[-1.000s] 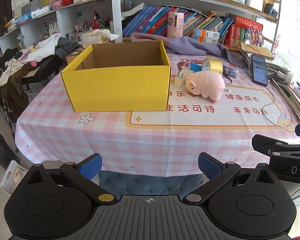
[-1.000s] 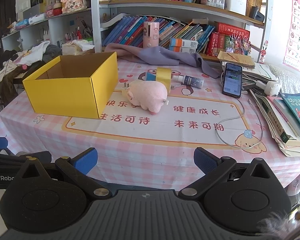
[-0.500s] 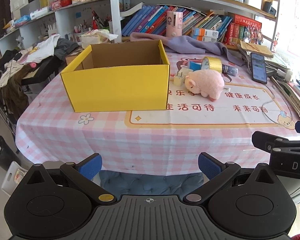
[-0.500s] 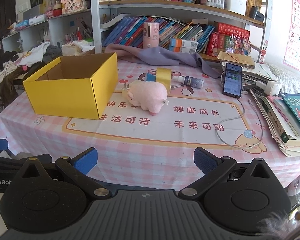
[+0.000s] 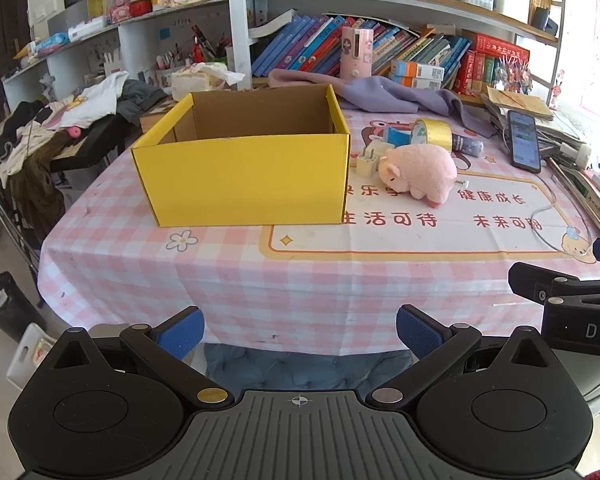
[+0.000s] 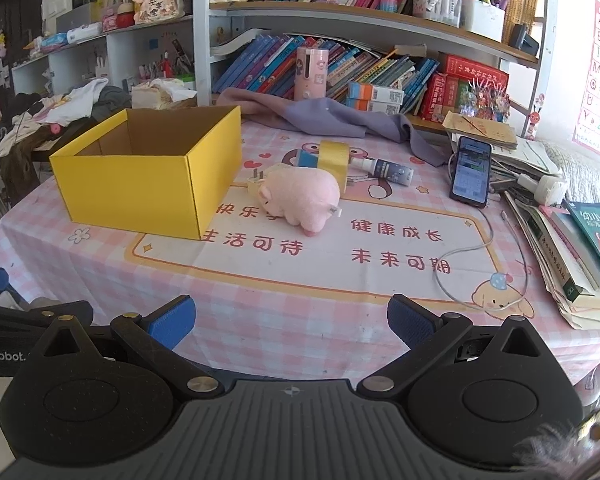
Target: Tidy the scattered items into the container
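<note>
The left gripper [image 5: 298,330] and right gripper [image 6: 290,320] both hang at the near table edge with jaws spread wide and nothing between them. Beyond them on the checked cloth [image 6: 260,296] stands the open yellow box [image 6: 148,176], well apart from both grippers. Just right of the box lie the scattered items: a pink plush pig [image 6: 300,198], a plug [image 5: 368,162] touching its snout, and behind them a tape roll [image 6: 334,156] and a small bottle [image 6: 392,170].

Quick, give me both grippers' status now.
Left gripper: open, holding nothing, short of the table edge.
Right gripper: open, holding nothing, at the near table edge.
</note>
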`<action>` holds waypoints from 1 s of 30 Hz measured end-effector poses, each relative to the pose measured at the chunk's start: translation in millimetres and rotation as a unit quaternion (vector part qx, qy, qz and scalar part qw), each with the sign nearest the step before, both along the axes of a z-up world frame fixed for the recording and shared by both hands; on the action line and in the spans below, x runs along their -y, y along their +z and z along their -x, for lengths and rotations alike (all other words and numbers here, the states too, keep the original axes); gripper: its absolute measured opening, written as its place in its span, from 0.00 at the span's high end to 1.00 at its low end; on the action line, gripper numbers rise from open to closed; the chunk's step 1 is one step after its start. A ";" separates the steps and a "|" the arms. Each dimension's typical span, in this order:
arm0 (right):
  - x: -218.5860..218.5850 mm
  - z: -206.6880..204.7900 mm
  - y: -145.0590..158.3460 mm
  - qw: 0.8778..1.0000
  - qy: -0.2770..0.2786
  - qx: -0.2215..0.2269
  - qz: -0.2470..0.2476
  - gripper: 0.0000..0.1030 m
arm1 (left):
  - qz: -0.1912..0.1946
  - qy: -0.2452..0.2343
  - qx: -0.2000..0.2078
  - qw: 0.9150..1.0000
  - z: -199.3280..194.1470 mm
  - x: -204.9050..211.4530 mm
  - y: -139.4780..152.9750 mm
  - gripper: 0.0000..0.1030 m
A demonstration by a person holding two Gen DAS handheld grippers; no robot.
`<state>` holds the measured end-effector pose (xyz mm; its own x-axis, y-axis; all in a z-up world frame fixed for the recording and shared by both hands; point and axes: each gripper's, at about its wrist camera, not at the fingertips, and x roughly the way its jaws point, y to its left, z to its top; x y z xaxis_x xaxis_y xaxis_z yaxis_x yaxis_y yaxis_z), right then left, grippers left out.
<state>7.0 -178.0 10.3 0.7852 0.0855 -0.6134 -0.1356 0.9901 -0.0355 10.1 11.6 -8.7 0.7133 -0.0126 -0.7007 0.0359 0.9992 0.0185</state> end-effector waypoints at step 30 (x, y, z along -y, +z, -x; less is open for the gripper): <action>45.9 -30.1 -8.9 0.998 -0.054 -0.020 -0.015 0.02 | -0.004 -0.086 -0.020 0.996 -42.1 54.5 -11.8 0.05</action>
